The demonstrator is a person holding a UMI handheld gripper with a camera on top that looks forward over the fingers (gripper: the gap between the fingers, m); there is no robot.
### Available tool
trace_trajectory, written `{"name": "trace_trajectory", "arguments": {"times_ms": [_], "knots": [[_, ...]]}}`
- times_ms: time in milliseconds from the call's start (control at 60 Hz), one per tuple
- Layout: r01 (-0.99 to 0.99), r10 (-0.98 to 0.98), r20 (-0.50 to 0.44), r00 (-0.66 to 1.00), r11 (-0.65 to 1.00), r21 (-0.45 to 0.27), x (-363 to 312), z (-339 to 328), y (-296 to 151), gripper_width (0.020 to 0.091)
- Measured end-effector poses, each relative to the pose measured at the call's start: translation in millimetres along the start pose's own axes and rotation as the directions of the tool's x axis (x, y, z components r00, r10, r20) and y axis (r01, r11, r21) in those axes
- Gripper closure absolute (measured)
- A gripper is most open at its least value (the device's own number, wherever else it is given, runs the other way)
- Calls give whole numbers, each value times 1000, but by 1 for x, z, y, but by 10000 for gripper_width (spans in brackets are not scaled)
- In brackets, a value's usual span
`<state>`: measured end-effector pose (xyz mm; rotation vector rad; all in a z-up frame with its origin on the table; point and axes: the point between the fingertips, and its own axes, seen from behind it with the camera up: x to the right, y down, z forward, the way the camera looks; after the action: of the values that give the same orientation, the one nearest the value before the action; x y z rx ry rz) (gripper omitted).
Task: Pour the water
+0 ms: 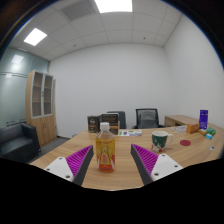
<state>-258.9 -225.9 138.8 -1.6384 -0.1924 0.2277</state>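
A clear bottle (105, 147) with an orange label and a pale cap stands upright on the wooden table (130, 178). It sits between my fingers, closer to the left pad (80, 159) than to the right pad (146, 159), with a gap on both sides. My gripper (113, 160) is open and holds nothing. A green cup (159, 140) stands on the table beyond the right finger.
Farther right lie a red coaster-like disc (185, 143) and small items near a blue box (203, 118). Black chairs (146, 118) stand behind the table, a wooden cabinet (42, 103) at the left wall, a dark sofa (17, 142) beside it.
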Motion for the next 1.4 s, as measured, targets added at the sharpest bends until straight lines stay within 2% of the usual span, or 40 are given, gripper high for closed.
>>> {"name": "trace_trajectory", "arguments": {"times_ms": [167,350,383,400,433,533,717,833,983,1067,1183,1283,1400], "knots": [[21,-24,-41,999,998,-54,-10,82,24,270],[31,-33,-54,998,999,-34,-25,132,24,277],[36,-38,-54,998,999,-28,-25,134,22,312],[38,-40,-60,997,999,-26,-24,136,22,361],[46,-47,-85,995,999,-18,-18,138,20,519],[11,-10,-100,995,1000,9,-10,140,19,539],[38,-37,-93,995,999,13,-17,144,17,681],[-10,10,-58,998,1000,-1,-12,149,15,682],[-292,293,-41,955,956,35,24,178,-16,683],[-540,540,-17,841,842,21,58,196,-30,682],[-825,825,36,564,564,23,95,215,-42,684],[-956,953,74,294,292,38,125,219,-46,684],[-996,991,119,-66,-71,46,153,235,-42,684]]}}
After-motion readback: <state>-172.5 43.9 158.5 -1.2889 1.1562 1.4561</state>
